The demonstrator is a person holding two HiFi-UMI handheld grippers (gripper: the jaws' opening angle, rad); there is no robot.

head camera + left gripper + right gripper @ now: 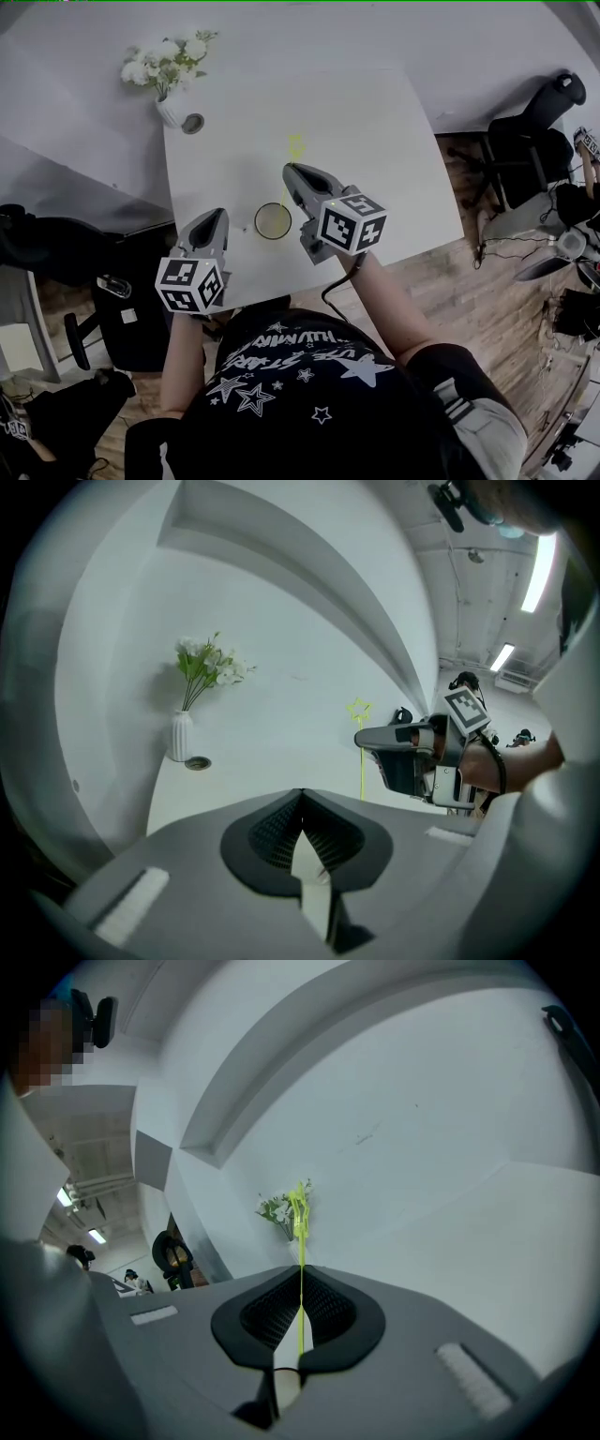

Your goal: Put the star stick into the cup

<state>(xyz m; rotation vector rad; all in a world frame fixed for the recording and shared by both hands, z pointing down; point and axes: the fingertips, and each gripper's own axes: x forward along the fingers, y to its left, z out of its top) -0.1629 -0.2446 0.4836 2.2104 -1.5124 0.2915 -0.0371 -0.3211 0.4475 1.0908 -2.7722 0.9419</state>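
A thin yellow-green star stick [294, 150] pokes out past the tips of my right gripper [292, 172], which is shut on its shaft. In the right gripper view the star stick [300, 1232] stands upright between the closed pads, star end on top. The pale round cup [273, 221] stands on the white table [375, 131], just left of the right gripper's body and right of my left gripper [215, 219]. The left gripper [300, 799] is shut with nothing in it. From its view the star stick [361, 761] and the right gripper [367, 739] show to the right.
A white vase of flowers [169, 70] stands at the table's far left corner, with a small round dark disc [193, 123] beside it. A black office chair [530, 141] stands off the table's right side. Dark chairs and gear [56, 253] lie on the left.
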